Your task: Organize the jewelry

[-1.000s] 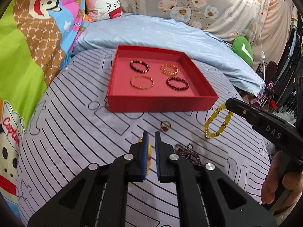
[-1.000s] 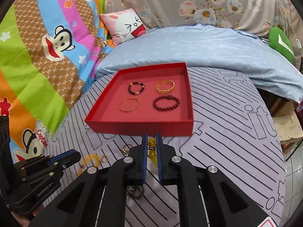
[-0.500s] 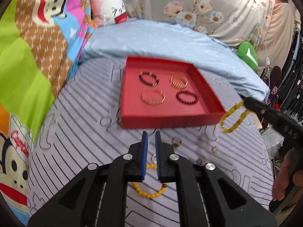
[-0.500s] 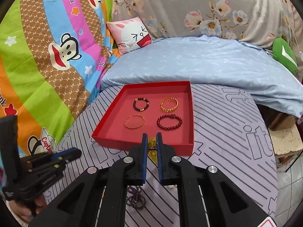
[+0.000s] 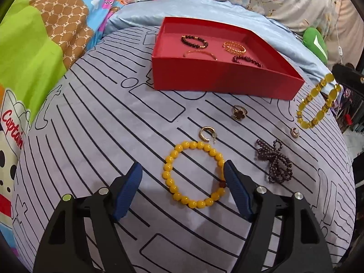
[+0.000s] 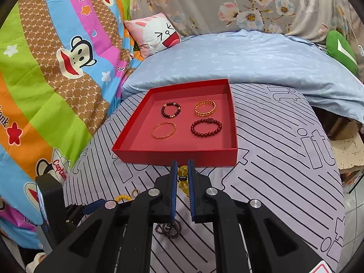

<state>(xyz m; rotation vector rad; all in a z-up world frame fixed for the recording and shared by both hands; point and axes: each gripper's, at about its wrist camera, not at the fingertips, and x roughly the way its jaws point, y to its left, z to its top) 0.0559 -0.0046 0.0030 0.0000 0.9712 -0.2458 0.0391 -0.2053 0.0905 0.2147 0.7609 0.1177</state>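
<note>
A yellow bead bracelet (image 5: 193, 175) lies flat on the striped cloth between the fingers of my left gripper (image 5: 182, 166). Its jaws are opening and stand wide, with the right pad (image 5: 234, 184) just beside the bracelet's edge. My right gripper (image 6: 182, 162) is shut on a translucent yellow bracelet (image 6: 183, 179), which hangs at the right in the left wrist view (image 5: 318, 104). Beyond both stands a red tray (image 5: 223, 84) (image 6: 175, 153) holding several bracelets.
Loose on the cloth lie a flower ring (image 5: 237, 112), a gold hoop earring (image 5: 207, 134), a small earring (image 5: 295, 132) and a dark bead string (image 5: 274, 161). A blue quilt (image 6: 238, 59) lies behind the tray. The cloth drops off at the right.
My left gripper let go of the yellow bead bracelet, sank toward the cloth and spread its jaws around it. The right gripper stays shut on its bracelet.
</note>
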